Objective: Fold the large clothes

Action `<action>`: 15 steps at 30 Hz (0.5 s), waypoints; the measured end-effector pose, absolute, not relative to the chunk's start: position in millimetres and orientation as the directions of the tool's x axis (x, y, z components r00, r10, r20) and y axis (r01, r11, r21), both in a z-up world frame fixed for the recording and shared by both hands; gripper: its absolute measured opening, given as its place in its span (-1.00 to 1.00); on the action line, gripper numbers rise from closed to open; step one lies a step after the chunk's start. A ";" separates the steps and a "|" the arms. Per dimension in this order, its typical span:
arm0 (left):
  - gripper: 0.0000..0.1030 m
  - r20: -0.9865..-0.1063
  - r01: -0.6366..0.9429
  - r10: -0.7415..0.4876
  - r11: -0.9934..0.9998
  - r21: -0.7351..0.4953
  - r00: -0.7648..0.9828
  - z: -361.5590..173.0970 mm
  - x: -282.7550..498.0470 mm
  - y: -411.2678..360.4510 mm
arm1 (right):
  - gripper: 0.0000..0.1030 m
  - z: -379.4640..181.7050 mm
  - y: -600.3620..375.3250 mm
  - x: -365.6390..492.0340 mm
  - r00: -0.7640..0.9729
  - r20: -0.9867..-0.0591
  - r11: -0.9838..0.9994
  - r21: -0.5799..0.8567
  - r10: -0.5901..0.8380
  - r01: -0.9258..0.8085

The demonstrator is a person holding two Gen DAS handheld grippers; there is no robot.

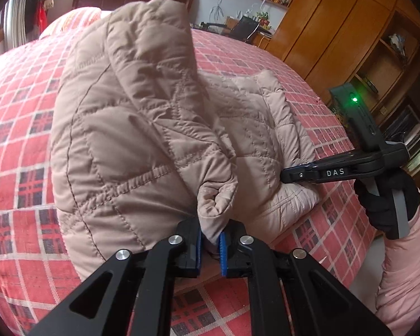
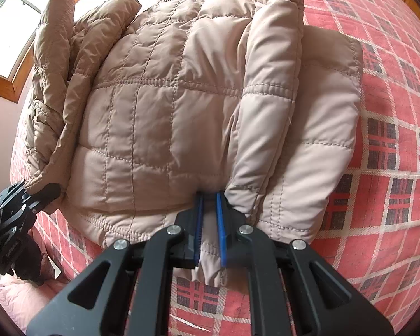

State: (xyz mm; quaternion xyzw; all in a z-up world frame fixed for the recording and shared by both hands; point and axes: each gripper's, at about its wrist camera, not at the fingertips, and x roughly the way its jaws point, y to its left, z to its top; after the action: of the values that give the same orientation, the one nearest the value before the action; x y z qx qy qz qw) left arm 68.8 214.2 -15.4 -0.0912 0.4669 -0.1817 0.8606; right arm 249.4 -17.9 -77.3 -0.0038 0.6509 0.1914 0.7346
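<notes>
Left tongs (image 1: pixel 210 245) clenched on a sleeve cuff (image 1: pixel 214 205) of the quilted beige jacket (image 1: pixel 120 140), lifted off the red plaid bed (image 1: pixel 22 128), probably to carry the sleeve across the body for a fold. Jacket spread over the bed, other sleeve already laid along its right side. Right tongs (image 2: pixel 208 229) pinching the lower hem (image 2: pixel 210 268) at the near edge, likely anchoring the cloth so nothing slides during the fold. Black-gloved hand (image 1: pixel 386 204) gripping the right handle.
</notes>
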 end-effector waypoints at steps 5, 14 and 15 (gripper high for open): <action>-0.80 -0.770 0.224 -0.391 0.920 -0.321 0.504 -13.9 66.7 215.9 | -0.84 -77.7 -13.9 248.7 0.088 -0.966 0.932 0.209 0.245 -0.295; -0.40 -0.752 0.254 -0.436 0.900 -0.355 0.494 -0.7 59.6 210.0 | -0.84 -78.1 -6.5 246.4 0.101 -0.974 0.941 0.166 0.204 -0.295; -0.31 -0.748 0.261 -0.447 0.895 -0.363 0.491 1.8 58.1 211.5 | -0.84 -78.1 -5.2 245.2 0.100 -0.974 0.941 0.167 0.204 -0.294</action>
State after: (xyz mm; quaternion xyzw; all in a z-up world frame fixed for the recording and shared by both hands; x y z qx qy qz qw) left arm 58.1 211.5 1.8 -0.1008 0.4604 -0.2064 0.8575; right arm 245.2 -5.2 -78.1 -0.0346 0.6492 0.1682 0.7410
